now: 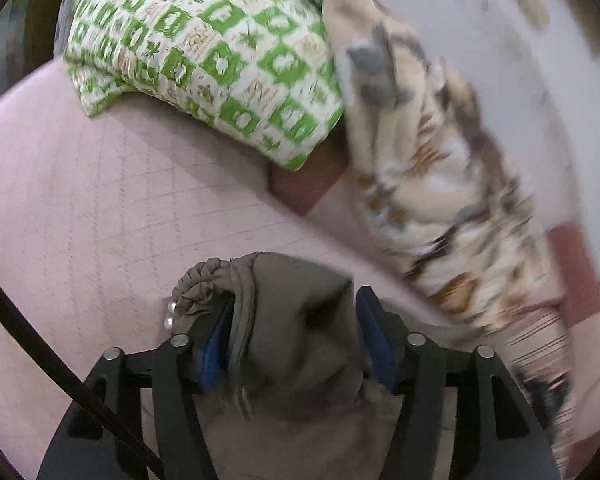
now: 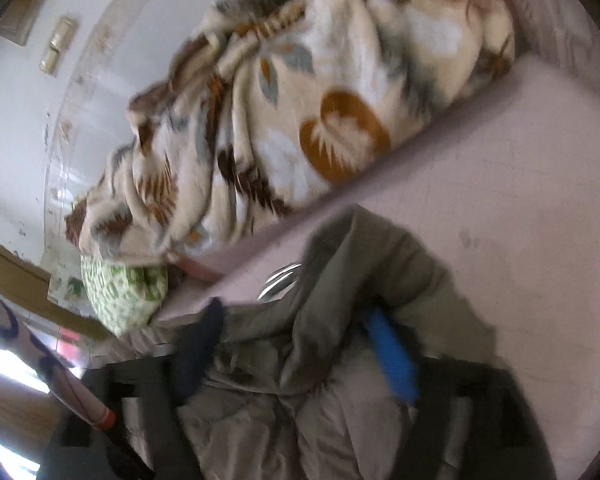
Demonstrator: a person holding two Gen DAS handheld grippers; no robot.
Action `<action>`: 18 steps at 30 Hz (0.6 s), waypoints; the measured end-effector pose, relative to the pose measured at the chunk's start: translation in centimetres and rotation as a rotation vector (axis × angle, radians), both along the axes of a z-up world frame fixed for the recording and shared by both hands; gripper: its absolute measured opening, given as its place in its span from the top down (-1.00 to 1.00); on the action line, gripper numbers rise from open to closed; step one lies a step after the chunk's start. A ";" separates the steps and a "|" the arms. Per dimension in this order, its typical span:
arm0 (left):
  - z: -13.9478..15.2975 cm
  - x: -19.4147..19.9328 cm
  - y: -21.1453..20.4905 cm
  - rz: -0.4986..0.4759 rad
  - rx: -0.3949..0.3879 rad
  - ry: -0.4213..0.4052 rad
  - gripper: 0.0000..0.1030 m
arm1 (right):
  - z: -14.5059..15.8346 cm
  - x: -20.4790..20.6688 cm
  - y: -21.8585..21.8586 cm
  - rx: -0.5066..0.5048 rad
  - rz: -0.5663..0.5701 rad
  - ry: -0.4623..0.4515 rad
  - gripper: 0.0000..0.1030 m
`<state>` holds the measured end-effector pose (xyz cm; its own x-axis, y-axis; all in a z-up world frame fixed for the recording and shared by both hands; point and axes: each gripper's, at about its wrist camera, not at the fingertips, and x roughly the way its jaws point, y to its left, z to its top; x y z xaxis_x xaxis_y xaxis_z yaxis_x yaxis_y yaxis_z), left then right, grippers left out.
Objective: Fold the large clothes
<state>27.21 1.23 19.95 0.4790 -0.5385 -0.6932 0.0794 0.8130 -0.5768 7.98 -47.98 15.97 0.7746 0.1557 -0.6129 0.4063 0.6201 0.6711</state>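
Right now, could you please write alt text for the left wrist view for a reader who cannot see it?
A bunched grey-brown garment sits between the left gripper's parted jaws, over a pink quilted bedspread. Beyond it lie a green-and-white checked pillow and, to the right, a crumpled cream floral blanket.

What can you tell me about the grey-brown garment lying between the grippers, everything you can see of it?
The grey-brown garment is soft, matte woven cloth, bunched and creased rather than flat. One edge is a gathered, ruffled band with two small pearly beads beside it. It lies on the pink quilted bedcover, between the blue pads of the left gripper. In the right wrist view its folds drape over the right gripper, whose jaws stand wide.
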 end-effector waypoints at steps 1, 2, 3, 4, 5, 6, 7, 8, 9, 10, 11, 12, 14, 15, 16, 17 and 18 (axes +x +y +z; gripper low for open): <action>0.8 -0.3 0.7 0.012 -0.045 -0.011 -0.25 | 0.7 -0.4 -0.1 -0.004 -0.015 -0.022 -0.72; 1.8 -0.7 1.4 0.021 -0.072 -0.033 -0.27 | 1.5 -0.7 -0.2 -0.003 -0.027 -0.041 -0.72; 2.7 -1.2 1.9 0.024 -0.082 -0.056 -0.28 | 2.3 -1.2 -0.2 0.002 -0.034 -0.062 -0.72; 3.6 -1.6 2.1 0.025 -0.074 -0.073 -0.31 | 3.1 -1.6 -0.1 -0.002 -0.038 -0.075 -0.72; 4.5 -2.3 2.3 0.028 -0.045 -0.095 -0.32 | 3.9 -2.0 0.4 -0.025 -0.038 -0.074 -0.72; 5.4 -3.1 2.4 0.031 0.003 -0.116 -0.32 | 4.5 -2.2 0.7 -0.045 -0.033 -0.071 -0.72; 6.1 -3.8 2.6 0.032 0.042 -0.135 -0.32 | 5.3 -2.5 1.6 -0.077 -0.018 -0.066 -0.72; 7.0 -5.2 2.6 0.031 0.104 -0.171 -0.32 | 5.7 -2.7 2.2 -0.096 -0.002 -0.063 -0.72; 7.5 -6.6 2.5 0.028 0.156 -0.201 -0.32 | 6.3 -2.9 3.2 -0.121 0.019 -0.057 -0.72; 7.9 -7.8 2.6 0.024 0.195 -0.226 -0.33 | 6.8 -3.1 4.4 -0.148 0.041 -0.051 -0.72; 8.0 -9.5 2.8 0.018 0.233 -0.253 -0.37 | 7.5 -3.1 6.0 -0.181 0.071 -0.046 -0.72; 7.9 -11.2 3.1 0.017 0.259 -0.272 -0.41 | 7.8 -3.2 7.3 -0.203 0.100 -0.045 -0.72; 7.0 -14.0 4.0 0.025 0.290 -0.280 -0.44 | 8.5 -3.1 10.3 -0.248 0.162 -0.046 -0.61; 6.3 -15.5 4.4 0.025 0.301 -0.277 -0.44 | 8.7 -3.1 12.0 -0.275 0.194 -0.046 -0.57; 5.3 -16.9 4.9 0.023 0.303 -0.270 -0.44 | 9.0 -2.9 13.5 -0.301 0.222 -0.042 -0.52; 4.5 -18.0 5.3 0.024 0.305 -0.265 -0.44 | 9.2 -2.4 15.4 -0.335 0.256 -0.035 -0.49; 3.2 -19.4 5.7 0.036 0.313 -0.257 -0.44 | 9.1 -2.1 16.9 -0.364 0.281 -0.028 -0.48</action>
<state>7.84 6.93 23.16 0.6724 -0.3005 -0.6764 0.1573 0.9510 -0.2661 5.92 -31.12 25.05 0.7502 0.1403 -0.6462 0.1736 0.9012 0.3972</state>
